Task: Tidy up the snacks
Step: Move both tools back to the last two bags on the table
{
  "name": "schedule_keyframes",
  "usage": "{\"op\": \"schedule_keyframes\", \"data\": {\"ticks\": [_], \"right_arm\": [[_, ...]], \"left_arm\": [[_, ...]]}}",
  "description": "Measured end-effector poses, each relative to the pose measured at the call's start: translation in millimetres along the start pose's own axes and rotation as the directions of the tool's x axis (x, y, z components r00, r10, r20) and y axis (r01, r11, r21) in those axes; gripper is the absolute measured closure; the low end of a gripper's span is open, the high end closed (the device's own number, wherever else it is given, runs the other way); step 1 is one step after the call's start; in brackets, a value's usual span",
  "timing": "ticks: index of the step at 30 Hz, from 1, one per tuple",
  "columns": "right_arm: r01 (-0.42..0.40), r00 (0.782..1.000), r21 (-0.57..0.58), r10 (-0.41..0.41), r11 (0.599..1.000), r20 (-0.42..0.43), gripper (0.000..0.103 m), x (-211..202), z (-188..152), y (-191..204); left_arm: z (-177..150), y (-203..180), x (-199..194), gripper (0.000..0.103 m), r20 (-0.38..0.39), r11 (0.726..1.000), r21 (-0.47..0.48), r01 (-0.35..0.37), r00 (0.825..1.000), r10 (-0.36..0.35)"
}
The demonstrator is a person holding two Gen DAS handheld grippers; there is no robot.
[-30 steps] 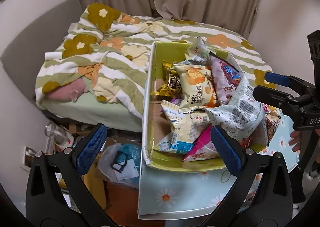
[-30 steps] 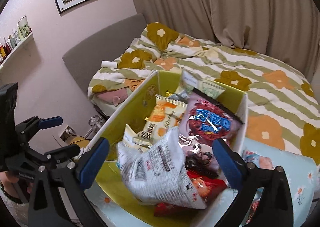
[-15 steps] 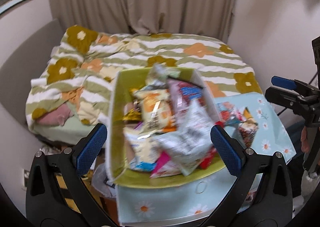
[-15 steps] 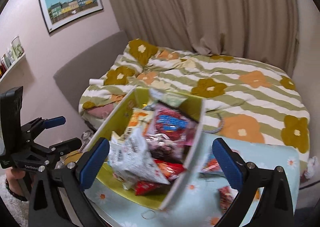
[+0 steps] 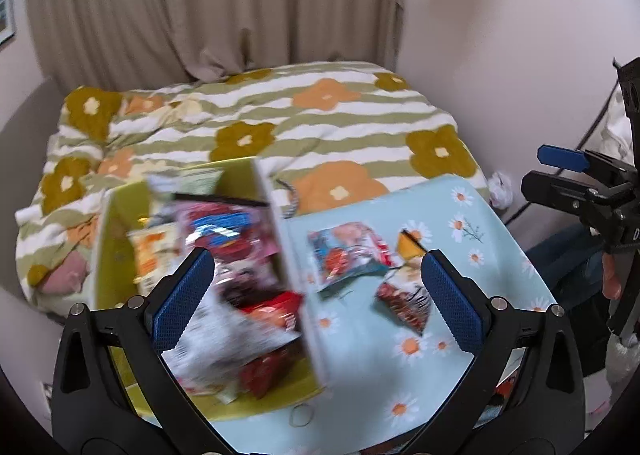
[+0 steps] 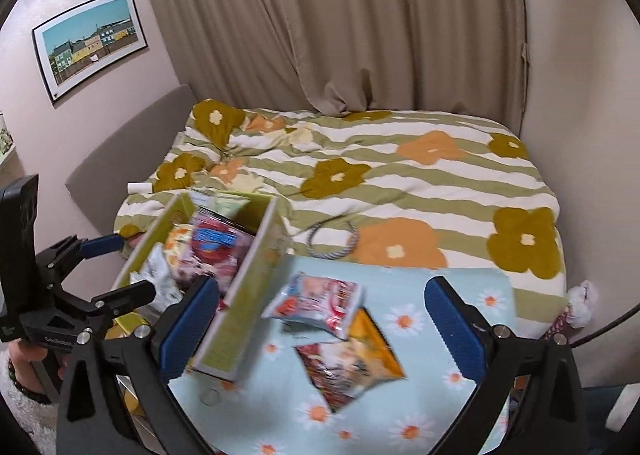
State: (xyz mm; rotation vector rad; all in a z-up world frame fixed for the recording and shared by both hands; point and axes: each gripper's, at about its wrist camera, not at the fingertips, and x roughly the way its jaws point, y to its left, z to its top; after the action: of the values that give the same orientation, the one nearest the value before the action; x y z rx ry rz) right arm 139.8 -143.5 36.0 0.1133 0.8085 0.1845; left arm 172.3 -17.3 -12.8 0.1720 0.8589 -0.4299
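A yellow-green box [image 5: 116, 215] [image 6: 244, 295] full of snack packets stands at the left of a daisy-print table [image 5: 472, 255] [image 6: 472, 307]. Two loose packets lie on the table to its right: a light blue and red one [image 5: 348, 255] [image 6: 320, 301] and a red and orange one [image 5: 404, 303] [image 6: 348, 367]. My left gripper [image 5: 316, 295] is open and empty above the box's right wall. My right gripper [image 6: 316, 327] is open and empty above the loose packets. Each gripper also shows at the edge of the other's view.
A bed with a striped flower duvet [image 5: 280, 123] [image 6: 380, 171] lies behind the table. A grey cord loop [image 6: 332, 239] rests on it near the box. Curtains hang behind; a framed picture [image 6: 90, 43] is on the left wall.
Both grippers have pulled back and swung right, so the box now sits at the left and the two loose packets on the table have come into view. Both stay open.
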Motion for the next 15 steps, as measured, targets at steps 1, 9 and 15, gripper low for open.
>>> {"op": "schedule_keyframes", "data": {"ticks": [1, 9, 15], "right_arm": [[-0.003, 1.0, -0.002, 0.003, 1.0, -0.007, 0.0, 0, -2, -8], [-0.03, 0.995, -0.031, 0.027, 0.999, -0.096, 0.0, 24, -20, -62], [-0.064, 0.984, 0.029, 0.068, 0.997, -0.166, 0.0, 62, -47, -88]], "left_arm": [[3, -7, 7, 0.0, -0.01, 1.0, 0.017, 0.007, 1.0, -0.006], [26, -54, 83, 0.0, -0.175, 0.966, 0.247, 0.072, 0.984, -0.028], [34, -68, 141, 0.0, -0.332, 0.901, 0.404, 0.161, 0.943, -0.02]]}}
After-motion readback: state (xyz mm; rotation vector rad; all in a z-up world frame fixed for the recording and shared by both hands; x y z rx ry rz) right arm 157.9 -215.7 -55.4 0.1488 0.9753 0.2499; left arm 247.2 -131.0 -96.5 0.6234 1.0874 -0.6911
